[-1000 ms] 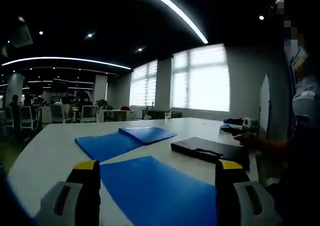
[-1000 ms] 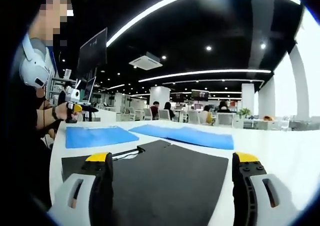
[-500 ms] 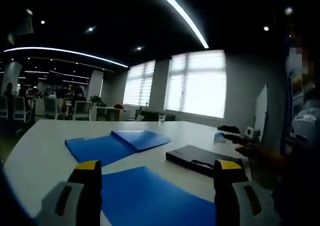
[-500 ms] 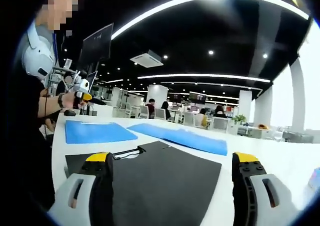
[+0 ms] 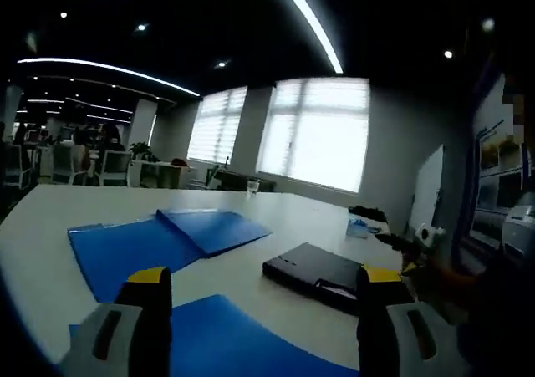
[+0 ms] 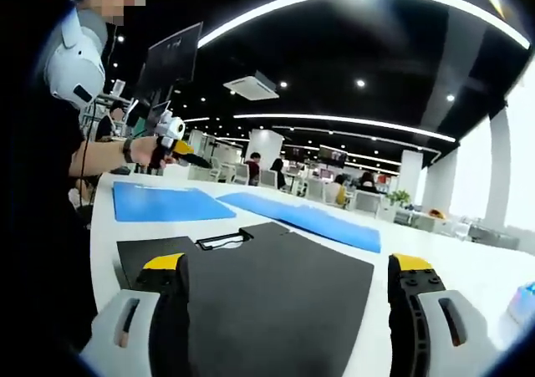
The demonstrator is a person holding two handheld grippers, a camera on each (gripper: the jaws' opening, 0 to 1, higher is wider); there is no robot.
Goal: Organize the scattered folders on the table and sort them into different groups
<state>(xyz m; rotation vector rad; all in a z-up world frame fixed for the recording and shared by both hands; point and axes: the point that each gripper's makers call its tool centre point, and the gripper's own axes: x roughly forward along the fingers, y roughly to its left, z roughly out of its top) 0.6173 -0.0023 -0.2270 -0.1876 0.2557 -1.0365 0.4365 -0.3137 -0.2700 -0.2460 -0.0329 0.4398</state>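
Cutting off at the frame bottom, a blue folder (image 5: 226, 343) lies between the spread jaws of the left tool (image 5: 261, 289) | black folder (image 6: 267, 285) lower centre between the spread, empty right tool (image 6: 288, 281) | two overlapping blue folders (image 5: 159, 239) mid-left on white worktop (image 5: 284, 218) | background blurred

Open-plan office — desks (image 6: 435, 220), chairs (image 5: 113, 166)

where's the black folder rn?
In the right gripper view the black folder lies flat on the white table, just ahead of the right gripper, with the blue folders beyond it.
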